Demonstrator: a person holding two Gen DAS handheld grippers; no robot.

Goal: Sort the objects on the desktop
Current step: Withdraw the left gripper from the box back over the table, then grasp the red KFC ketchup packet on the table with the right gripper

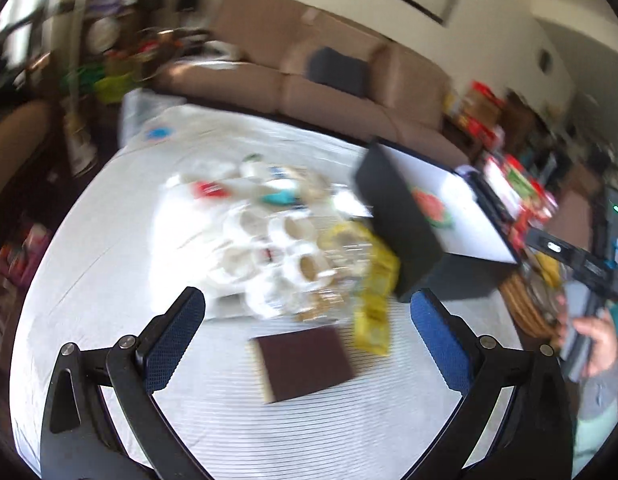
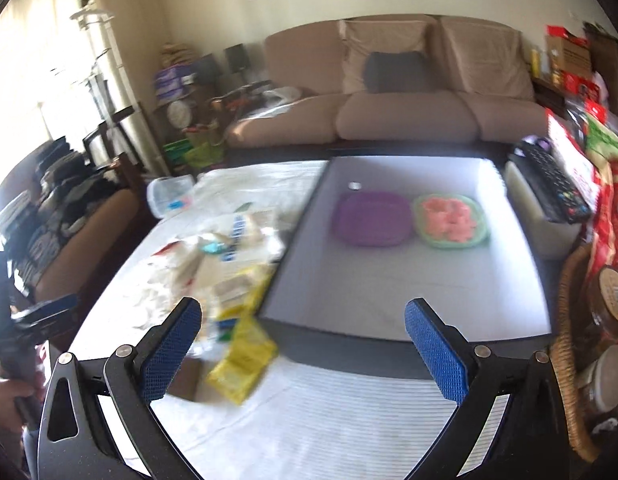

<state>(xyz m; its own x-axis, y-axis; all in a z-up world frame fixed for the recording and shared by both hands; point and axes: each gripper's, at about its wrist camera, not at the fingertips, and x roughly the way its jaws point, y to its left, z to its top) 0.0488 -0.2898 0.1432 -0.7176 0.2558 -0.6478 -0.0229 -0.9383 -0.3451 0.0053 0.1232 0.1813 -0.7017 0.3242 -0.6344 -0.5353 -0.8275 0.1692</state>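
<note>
White-lined box (image 2: 389, 280) holds only two plates; I judge the pile (image 1: 269, 240) mostly unsorted; left gripper (image 1: 307, 334) and right gripper (image 2: 303, 344) gape empty.

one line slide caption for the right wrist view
Open right gripper over a striped cloth, facing a box holding two plates.

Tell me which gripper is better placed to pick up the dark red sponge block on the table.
Left. The left gripper is open with the dark red sponge block between its fingers' line; the right gripper faces the box.
</note>
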